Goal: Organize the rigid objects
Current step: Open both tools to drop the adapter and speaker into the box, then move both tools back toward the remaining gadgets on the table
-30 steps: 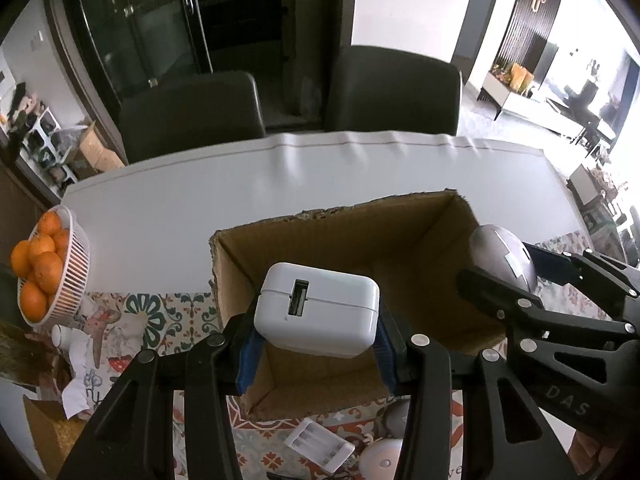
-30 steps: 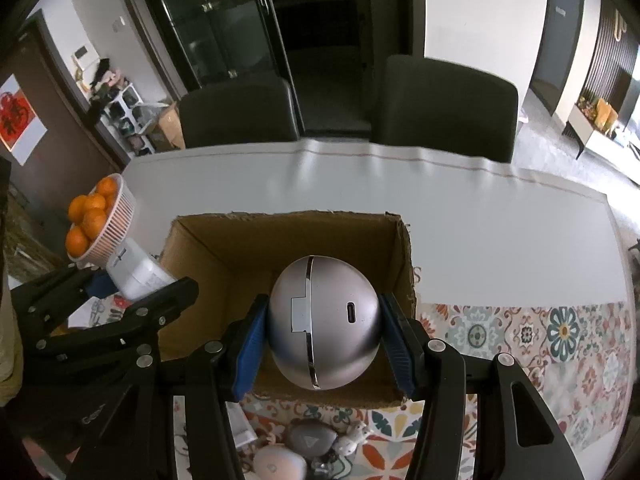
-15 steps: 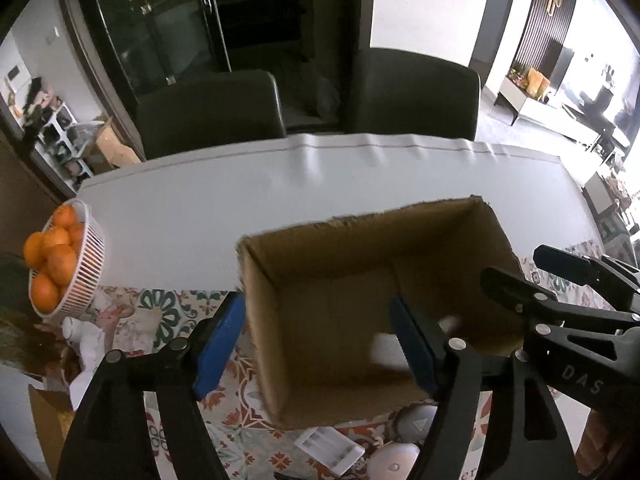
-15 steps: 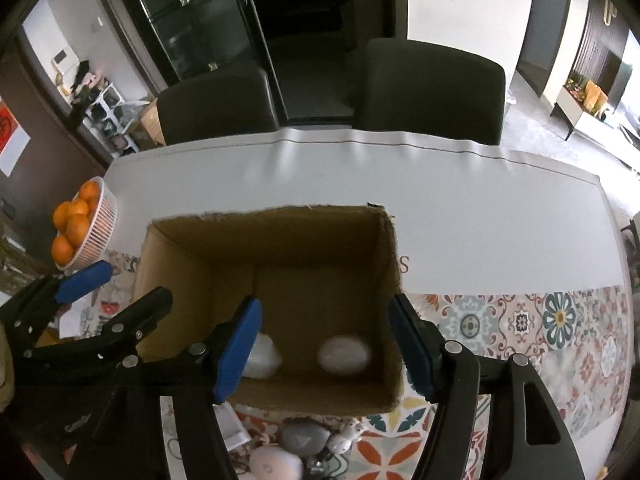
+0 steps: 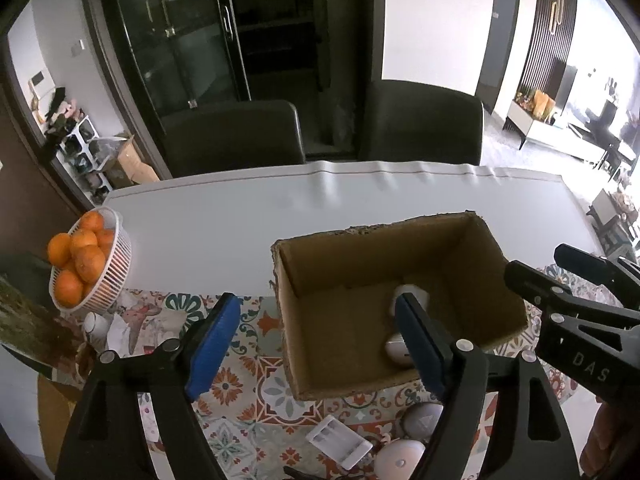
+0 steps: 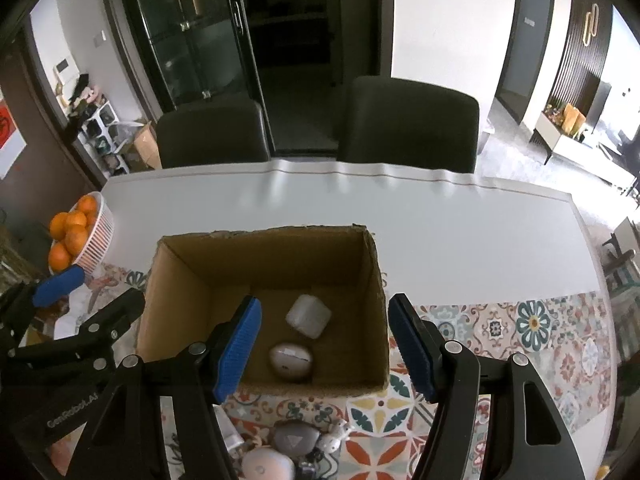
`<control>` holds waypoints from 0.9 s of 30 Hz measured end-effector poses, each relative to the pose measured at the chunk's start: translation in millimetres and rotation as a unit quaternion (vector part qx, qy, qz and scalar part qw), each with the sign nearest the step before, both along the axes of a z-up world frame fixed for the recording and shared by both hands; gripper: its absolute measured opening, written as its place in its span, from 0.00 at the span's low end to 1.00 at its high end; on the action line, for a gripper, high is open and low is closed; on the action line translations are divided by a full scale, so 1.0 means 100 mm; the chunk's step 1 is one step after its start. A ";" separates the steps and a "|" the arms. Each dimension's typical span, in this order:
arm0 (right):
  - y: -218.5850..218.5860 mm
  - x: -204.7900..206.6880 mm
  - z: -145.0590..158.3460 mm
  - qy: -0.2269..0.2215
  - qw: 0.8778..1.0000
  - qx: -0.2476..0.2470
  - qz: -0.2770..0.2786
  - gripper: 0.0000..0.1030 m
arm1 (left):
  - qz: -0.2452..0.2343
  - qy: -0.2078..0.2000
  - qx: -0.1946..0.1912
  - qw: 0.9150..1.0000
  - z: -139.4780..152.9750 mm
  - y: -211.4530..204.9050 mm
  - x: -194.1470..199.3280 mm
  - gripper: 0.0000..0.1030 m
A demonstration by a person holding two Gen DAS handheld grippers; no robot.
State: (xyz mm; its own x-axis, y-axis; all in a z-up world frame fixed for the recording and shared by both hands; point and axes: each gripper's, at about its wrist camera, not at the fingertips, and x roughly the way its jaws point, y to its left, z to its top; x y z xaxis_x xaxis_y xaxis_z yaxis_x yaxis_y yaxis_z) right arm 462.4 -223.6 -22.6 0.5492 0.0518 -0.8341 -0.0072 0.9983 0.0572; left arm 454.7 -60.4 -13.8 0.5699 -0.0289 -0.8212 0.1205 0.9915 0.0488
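Both wrist views, steeply down, sharing box (image 5: 496,256)

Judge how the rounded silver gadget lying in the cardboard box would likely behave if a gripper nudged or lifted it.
The silver gadget is egg-shaped and smooth, so a nudge would probably roll or rock it until it meets the box wall or the white charger beside it. Its glossy curved shell may slip between flat pads. It looks like a rigid casing, so it should not flex.

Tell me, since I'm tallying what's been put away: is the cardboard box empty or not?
Not empty. The cardboard box holds two items on its floor: a white charger block and a rounded silver device just in front of it.
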 end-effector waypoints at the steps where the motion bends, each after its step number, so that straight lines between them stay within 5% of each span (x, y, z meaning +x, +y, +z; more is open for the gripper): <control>1: 0.01 -0.04 0.02 -0.005 1.000 -0.002 0.000 0.65 | 0.002 -0.003 0.000 1.000 0.01 0.01 -0.03 0.78; 27: 0.19 -0.96 0.18 -0.098 0.995 0.022 0.000 0.65 | 0.048 -0.120 0.017 0.992 0.28 0.28 -1.09 0.89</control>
State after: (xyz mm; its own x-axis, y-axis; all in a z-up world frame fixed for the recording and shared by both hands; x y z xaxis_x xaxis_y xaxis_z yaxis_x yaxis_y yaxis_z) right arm 366.0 -204.3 -4.2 0.7007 0.0866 -0.7082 -0.0228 0.9948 0.0991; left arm 345.2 -32.1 13.8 0.7476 0.0595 -0.6615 0.0069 0.9952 0.0974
